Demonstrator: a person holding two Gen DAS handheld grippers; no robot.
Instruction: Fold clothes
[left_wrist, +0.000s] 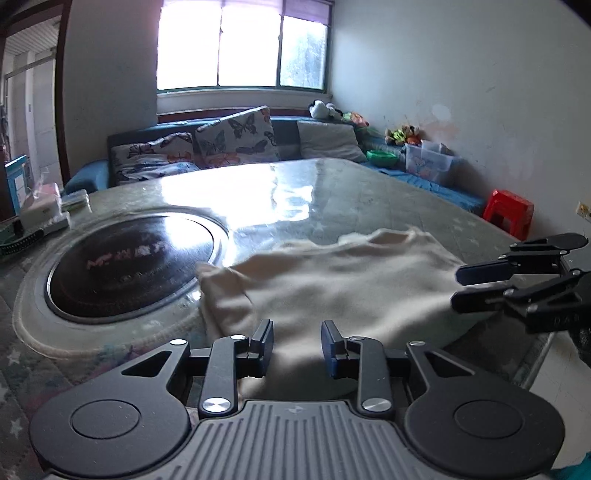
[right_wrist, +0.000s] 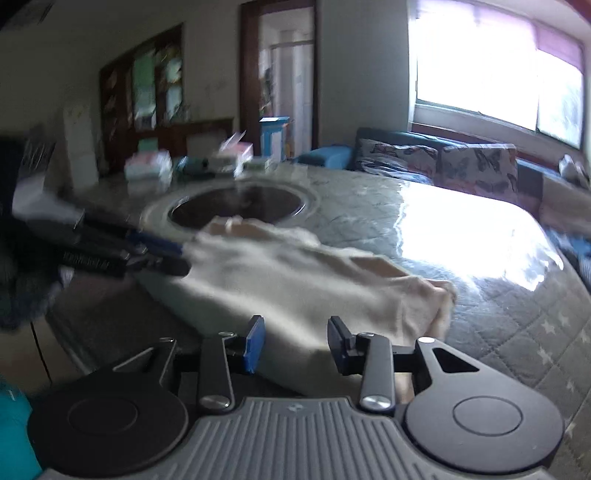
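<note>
A cream garment (left_wrist: 332, 288) lies partly folded on the table near its front edge, also in the right wrist view (right_wrist: 295, 280). My left gripper (left_wrist: 297, 343) is open, its jaws apart just above the garment's near edge, holding nothing. My right gripper (right_wrist: 297, 343) is open over the garment's near right part. It also shows at the right of the left wrist view (left_wrist: 458, 290), fingers slightly apart at the cloth's right edge. The left gripper appears blurred at the left of the right wrist view (right_wrist: 181, 254).
The table (left_wrist: 369, 192) has a quilted cover under clear plastic and a round dark inset hotplate (left_wrist: 129, 266). Boxes and packets (left_wrist: 40, 210) lie at its far left. A sofa with butterfly cushions (left_wrist: 236, 136) and a red stool (left_wrist: 509, 214) stand beyond.
</note>
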